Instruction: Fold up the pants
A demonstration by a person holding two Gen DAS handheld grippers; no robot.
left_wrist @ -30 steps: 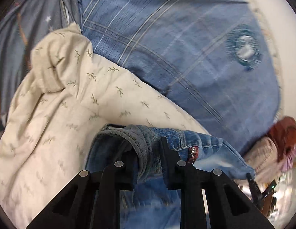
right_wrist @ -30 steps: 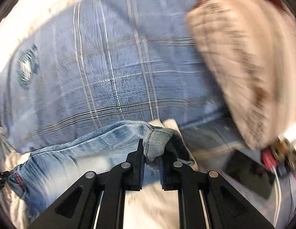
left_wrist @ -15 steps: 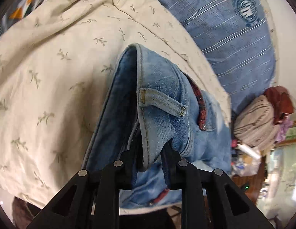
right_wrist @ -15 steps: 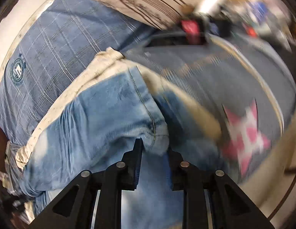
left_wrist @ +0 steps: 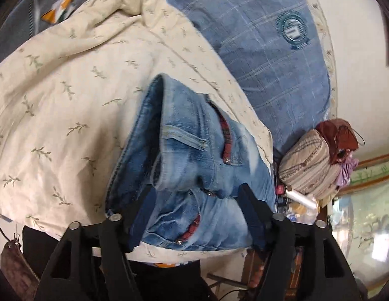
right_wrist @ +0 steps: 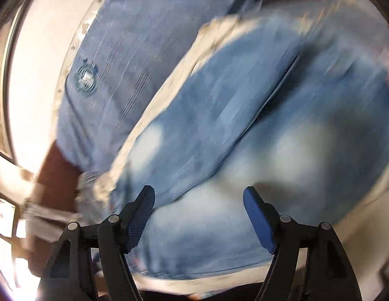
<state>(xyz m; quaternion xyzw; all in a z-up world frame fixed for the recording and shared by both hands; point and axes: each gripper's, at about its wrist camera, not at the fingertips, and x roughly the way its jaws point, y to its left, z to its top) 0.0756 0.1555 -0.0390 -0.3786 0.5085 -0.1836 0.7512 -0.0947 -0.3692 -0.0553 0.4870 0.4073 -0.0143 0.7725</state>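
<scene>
The light blue jeans (left_wrist: 191, 160) lie folded on the cream leaf-print sheet (left_wrist: 58, 105), waistband and red pocket trim up. My left gripper (left_wrist: 197, 200) is open, its jaws wide apart just above the near fold and holding nothing. In the blurred right wrist view the jeans (right_wrist: 244, 130) fill the middle. My right gripper (right_wrist: 198, 200) is open too, above the denim and empty.
A blue plaid pillow with a round crest (left_wrist: 264, 50) lies beyond the jeans; it also shows in the right wrist view (right_wrist: 114, 62). A striped bundle with red cloth (left_wrist: 312, 160) sits at the right. A brown bag (left_wrist: 16, 263) hangs at lower left.
Both grippers were shut on the jeans' edge and have opened and let go. The jeans now lie folded on the sheet. The right gripper is still moving.
</scene>
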